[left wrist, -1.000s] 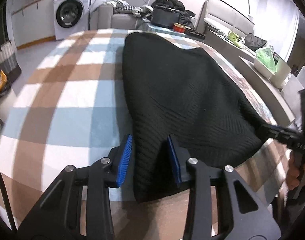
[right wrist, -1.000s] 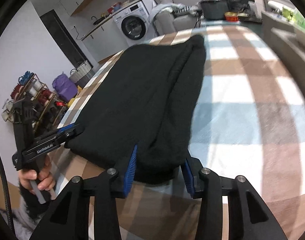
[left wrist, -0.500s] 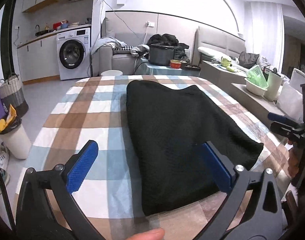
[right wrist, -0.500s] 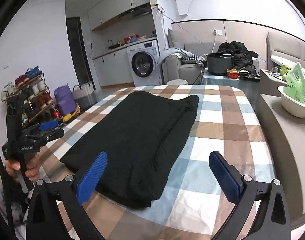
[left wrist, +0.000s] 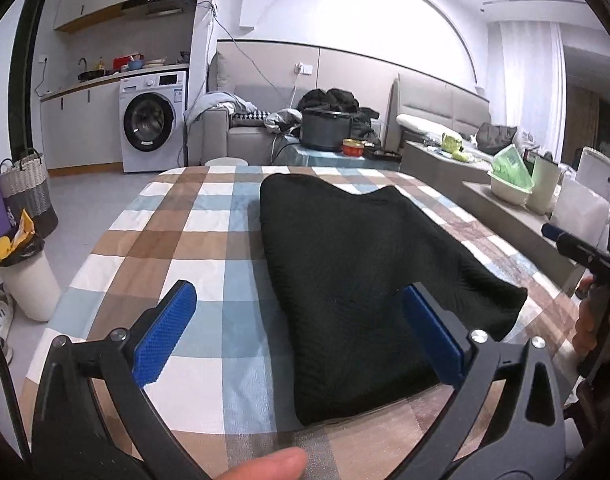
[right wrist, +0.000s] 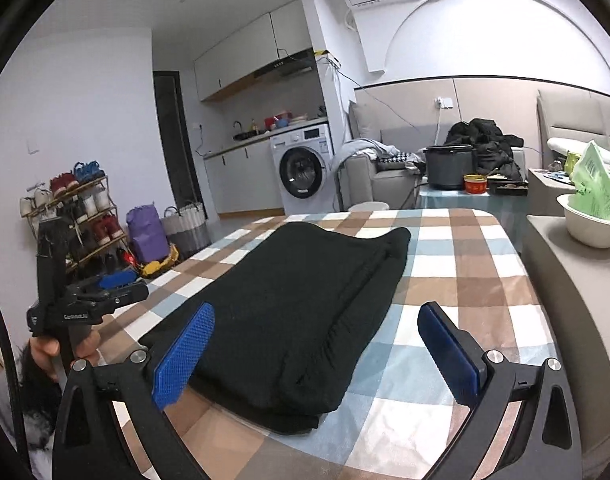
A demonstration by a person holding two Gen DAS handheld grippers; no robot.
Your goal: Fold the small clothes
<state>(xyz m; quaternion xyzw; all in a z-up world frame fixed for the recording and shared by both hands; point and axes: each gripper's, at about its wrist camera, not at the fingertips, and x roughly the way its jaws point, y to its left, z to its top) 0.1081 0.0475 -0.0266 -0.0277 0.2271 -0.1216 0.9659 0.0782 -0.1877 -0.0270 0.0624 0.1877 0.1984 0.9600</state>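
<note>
A black knitted garment lies folded lengthwise on the checked tablecloth, its near end toward me. My left gripper hovers above the garment's near left corner, jaws wide open, nothing between the blue pads. In the right wrist view the same garment stretches away from me, doubled along its right side. My right gripper hangs over its near right corner, also open and holding nothing. Each gripper shows in the other's view: the right gripper at the far right, the left gripper at the left, in a hand.
A beige bench with a white bowl runs along the table's right side. A white bin and baskets stand on the floor to the left. Beyond the table are a washing machine, a sofa and a side table with a dark pot.
Both grippers were shut on the garment's near corners, then let go and opened wide. Both have risen and drawn back, tilting up so more of the room shows.
</note>
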